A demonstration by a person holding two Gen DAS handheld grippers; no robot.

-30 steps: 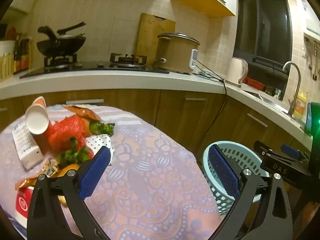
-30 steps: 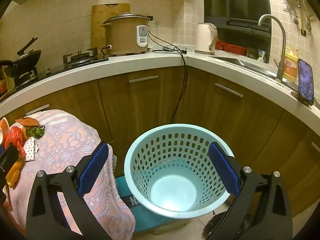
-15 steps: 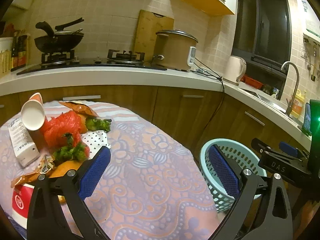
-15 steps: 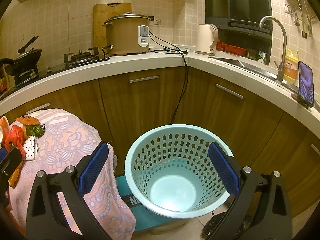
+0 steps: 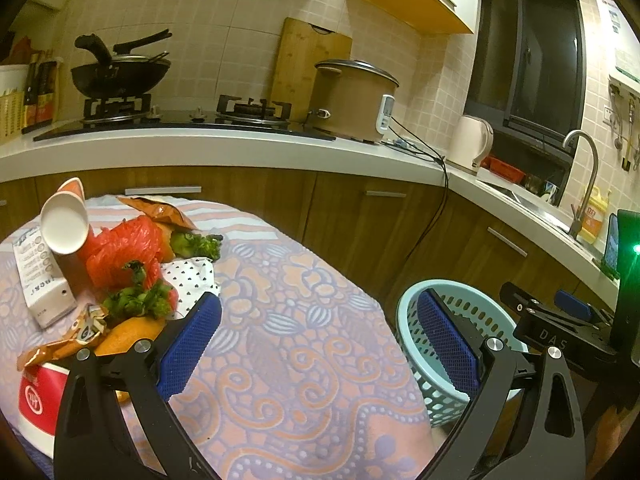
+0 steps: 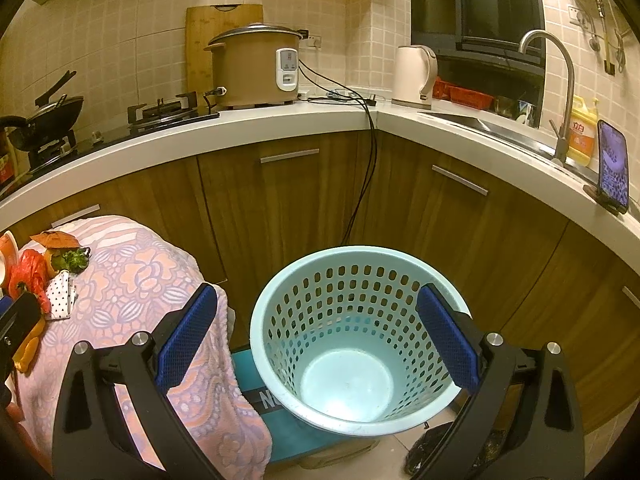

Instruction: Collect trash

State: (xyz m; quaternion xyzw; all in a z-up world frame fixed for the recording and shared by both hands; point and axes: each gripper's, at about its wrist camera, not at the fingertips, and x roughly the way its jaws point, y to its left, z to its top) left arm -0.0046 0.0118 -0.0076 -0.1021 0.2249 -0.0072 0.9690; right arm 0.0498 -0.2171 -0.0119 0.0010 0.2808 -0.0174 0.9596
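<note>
lying in a pile on the patterned tablecloth (image 5: 288,360), the trash sits to the left of the left gripper (image 5: 320,344), near its left pad: red plastic bag (image 5: 120,248), white paper cup (image 5: 64,226) tipped on its side, milk carton (image 5: 40,280), orange snack wrapper (image 5: 156,210), green vegetable scraps (image 5: 136,300), polka-dot paper (image 5: 188,280) and red-and-white bowl (image 5: 36,396). the left gripper hovers over the cloth, jaws spread wide, holding nothing. the right gripper (image 6: 316,340) is released too, 2 pads apart and empty, angled down above the light-blue perforated basket (image 6: 352,312), which stands beside the table and holds no trash.
</note>
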